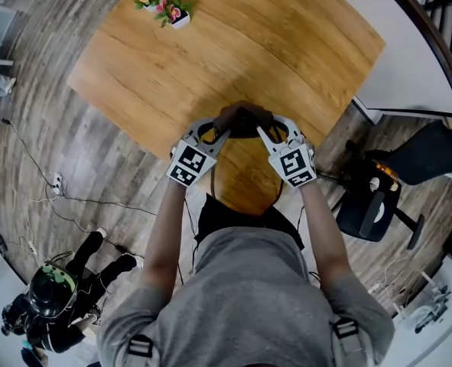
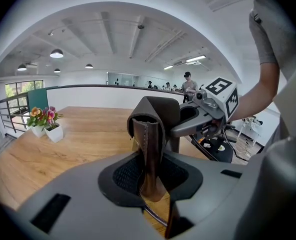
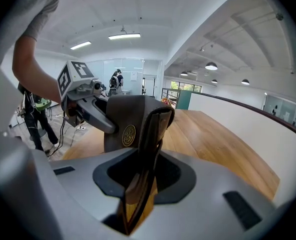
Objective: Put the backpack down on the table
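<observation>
My left claw (image 2: 146, 184) and right claw (image 3: 140, 184) are both clenched on the backpack (image 1: 245, 176) by its top straps (image 2: 148, 134). It hangs at lower centre, over the near edge of the table (image 1: 210, 52). Released there, it could topple off toward me.

The room is bright and evenly lit by ceiling lamps (image 2: 56, 53), and a soft shadow falls on the near part of the table (image 1: 210, 52). All views bend strongly at the edges, and the nearest foreground is blurred.
</observation>
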`<state>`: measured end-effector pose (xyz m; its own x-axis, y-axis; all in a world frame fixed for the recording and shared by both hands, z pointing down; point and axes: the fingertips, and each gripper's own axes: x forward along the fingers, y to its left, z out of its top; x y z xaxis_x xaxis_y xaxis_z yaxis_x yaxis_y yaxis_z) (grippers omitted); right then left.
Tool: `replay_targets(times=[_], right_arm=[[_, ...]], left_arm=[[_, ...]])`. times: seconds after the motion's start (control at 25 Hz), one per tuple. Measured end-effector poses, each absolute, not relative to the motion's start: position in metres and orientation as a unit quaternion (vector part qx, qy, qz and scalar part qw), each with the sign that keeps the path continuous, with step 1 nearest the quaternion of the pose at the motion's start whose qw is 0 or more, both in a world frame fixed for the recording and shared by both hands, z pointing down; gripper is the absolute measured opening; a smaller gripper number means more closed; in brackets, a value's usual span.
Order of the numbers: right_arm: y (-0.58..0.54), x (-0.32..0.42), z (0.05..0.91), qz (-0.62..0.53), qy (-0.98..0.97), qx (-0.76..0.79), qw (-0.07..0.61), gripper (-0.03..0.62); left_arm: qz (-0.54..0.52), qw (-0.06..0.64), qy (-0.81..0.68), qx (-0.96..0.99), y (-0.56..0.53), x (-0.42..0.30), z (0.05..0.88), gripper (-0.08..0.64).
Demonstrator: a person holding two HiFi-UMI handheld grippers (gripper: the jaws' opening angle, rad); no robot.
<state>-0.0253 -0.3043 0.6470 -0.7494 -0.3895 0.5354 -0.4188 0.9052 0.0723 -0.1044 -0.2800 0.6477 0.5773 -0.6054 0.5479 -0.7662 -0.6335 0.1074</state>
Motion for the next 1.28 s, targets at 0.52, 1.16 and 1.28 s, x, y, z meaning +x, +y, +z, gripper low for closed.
replay_targets(times=[0.52,1.16,1.28], right_arm=[[-0.301,-0.007,0.671,0.017,-0.923,0.223,0.314,0.128],[-0.298,0.026,0.672,0.067,-0.915,0.258,0.304,0.192],[-0.293,0.035,0.668,0.068,-0.914,0.262,0.303,0.198]], left_arm=[[0.257,0.183,-0.4,0.86,-0.273,-0.095,0.672,0.117],[0.275,0.191,-0.416,0.845,-0.267,-0.091,0.677,0.233],[0.272,0.187,-0.432,0.839,-0.264,-0.094,0.672,0.244]])
